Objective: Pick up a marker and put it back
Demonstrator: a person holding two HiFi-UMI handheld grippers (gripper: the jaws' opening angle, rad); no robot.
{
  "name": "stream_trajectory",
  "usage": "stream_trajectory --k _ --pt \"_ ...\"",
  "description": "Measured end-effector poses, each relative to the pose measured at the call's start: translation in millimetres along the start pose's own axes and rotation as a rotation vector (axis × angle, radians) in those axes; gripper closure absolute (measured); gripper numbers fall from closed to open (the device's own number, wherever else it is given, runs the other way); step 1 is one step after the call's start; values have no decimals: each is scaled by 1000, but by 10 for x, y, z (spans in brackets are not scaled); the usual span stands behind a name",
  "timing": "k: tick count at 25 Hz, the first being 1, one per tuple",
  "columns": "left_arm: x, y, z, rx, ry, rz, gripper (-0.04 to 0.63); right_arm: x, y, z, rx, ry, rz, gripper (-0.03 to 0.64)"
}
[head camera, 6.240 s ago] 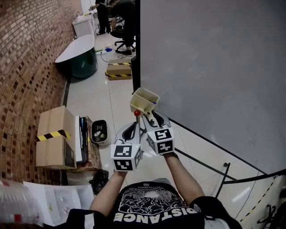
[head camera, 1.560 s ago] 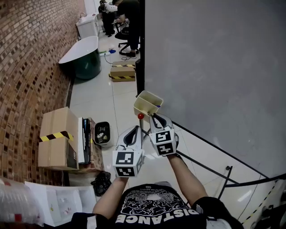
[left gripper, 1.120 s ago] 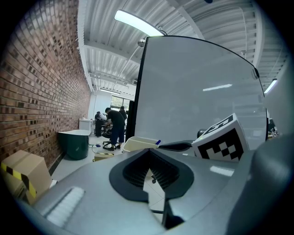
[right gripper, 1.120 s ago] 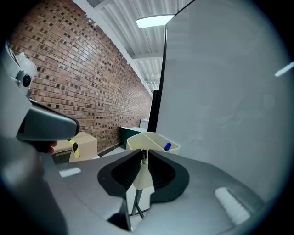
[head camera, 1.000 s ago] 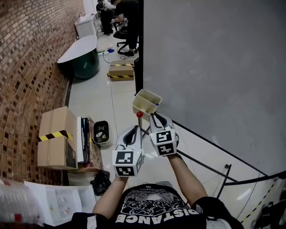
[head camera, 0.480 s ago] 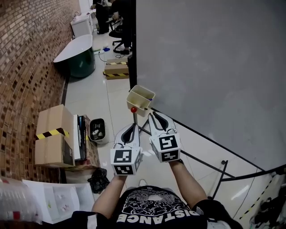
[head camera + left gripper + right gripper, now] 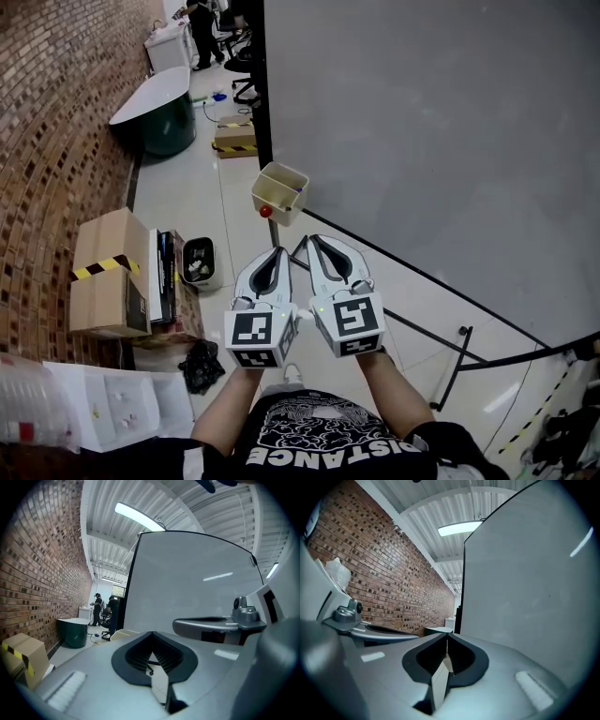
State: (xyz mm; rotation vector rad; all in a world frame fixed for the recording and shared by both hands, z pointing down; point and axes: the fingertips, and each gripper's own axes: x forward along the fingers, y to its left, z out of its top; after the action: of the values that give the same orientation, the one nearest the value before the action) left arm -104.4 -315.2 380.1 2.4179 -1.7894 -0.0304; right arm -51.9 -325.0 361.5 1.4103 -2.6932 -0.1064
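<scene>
A beige marker holder [image 7: 279, 191] hangs at the left edge of the big whiteboard [image 7: 422, 141]. The red end of a marker [image 7: 266, 212] shows at the holder's near rim. My left gripper [image 7: 279, 250] and right gripper [image 7: 312, 240] are side by side below the holder and apart from it. Both have jaws shut with nothing between them. In the left gripper view the left gripper [image 7: 151, 633] has its dark pads meeting at the tip. In the right gripper view the right gripper [image 7: 446, 637] is pressed shut the same way.
A brick wall [image 7: 56, 141] runs along the left. Cardboard boxes [image 7: 108, 272] and a small bin [image 7: 197, 262] stand on the floor beside it. A dark green tub [image 7: 155, 117] sits further back, with people beyond it. The whiteboard's black stand legs [image 7: 412, 323] cross the floor at right.
Both grippers have drawn back from the holder toward the person. The red marker end has stayed at the holder. The right gripper's jaws have closed.
</scene>
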Motion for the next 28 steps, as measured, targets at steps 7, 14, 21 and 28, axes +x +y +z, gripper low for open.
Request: stream_trajectory --k 7,14,21,28 --pt "-279 -339 0 6 -27 20 589 -498 45 -30 16 -5 26 617" --pt "-503 -695 -33 13 -29 26 589 -906 32 -51 18 -6 53 617" --pt "-693 -854 -28 19 -30 52 589 -1125 108 -47 25 -17 81 617" --pt "-792 -950 -26 28 -34 58 589 -1247 152 -51 28 -22 91 617"
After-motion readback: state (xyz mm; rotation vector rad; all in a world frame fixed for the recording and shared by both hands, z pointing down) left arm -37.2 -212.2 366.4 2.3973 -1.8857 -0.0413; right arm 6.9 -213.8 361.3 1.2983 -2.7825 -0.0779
